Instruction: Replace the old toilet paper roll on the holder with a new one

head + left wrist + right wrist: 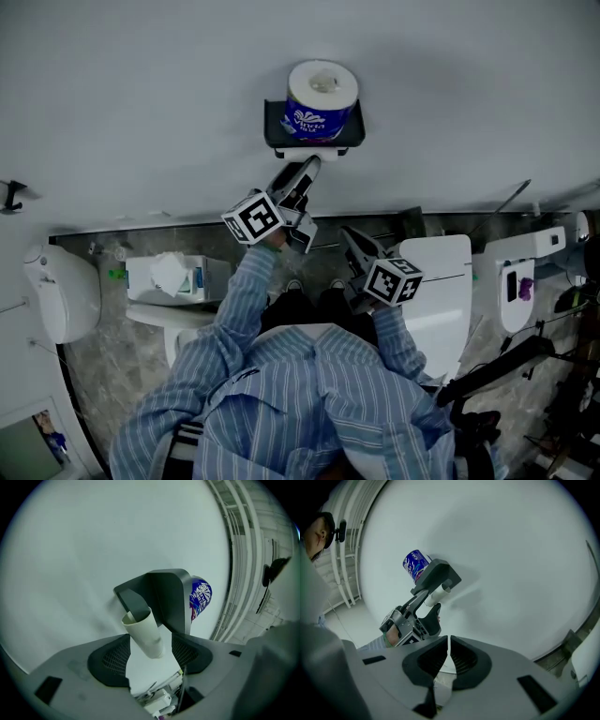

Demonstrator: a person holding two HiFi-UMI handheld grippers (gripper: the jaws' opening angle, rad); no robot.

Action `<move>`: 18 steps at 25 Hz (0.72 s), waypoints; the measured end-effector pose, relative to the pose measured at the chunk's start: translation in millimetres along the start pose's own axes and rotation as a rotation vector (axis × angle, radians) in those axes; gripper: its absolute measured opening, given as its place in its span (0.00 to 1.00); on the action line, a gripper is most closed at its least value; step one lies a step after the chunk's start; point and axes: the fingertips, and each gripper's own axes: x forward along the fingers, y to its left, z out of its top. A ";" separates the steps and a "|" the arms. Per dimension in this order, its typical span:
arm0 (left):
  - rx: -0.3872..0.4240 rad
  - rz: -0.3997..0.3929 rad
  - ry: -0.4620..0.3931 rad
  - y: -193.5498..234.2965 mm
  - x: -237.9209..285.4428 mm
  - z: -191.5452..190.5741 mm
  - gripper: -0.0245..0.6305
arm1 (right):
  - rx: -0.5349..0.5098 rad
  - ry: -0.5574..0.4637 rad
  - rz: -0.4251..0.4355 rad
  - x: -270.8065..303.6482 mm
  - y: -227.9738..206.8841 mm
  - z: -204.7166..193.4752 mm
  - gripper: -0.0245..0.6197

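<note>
Two tongs: left tongs (pixel 150 644) wide, cardboard tube (pixel 143 630) between them; right tongs (pixel 448 644) closed empty.

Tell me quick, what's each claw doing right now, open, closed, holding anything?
Left claw: open, bare cardboard tube between its jaws, not gripped.
Right claw: closed, holding nothing.

A dark holder (pixel 277 126) is fixed to the pale wall (pixel 141 94). A wrapped toilet paper roll (pixel 322 98) with blue print is stood upright on its top shelf. Beneath the shelf a bare cardboard tube (pixel 146 632) is seen, tilted, its upper end at the holder's underside.
</note>
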 end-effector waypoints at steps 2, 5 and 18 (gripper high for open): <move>-0.043 0.003 -0.043 1.7 3.2 5.9 0.42 | -0.007 0.012 0.010 1.6 -6.0 8.7 0.07; -0.082 0.003 -0.038 5.2 6.0 3.0 0.42 | -0.021 0.026 0.024 2.7 -12.7 21.2 0.07; -0.098 0.032 -0.044 1.9 22.8 -23.3 0.31 | -0.007 0.071 0.061 -8.7 -43.0 34.7 0.07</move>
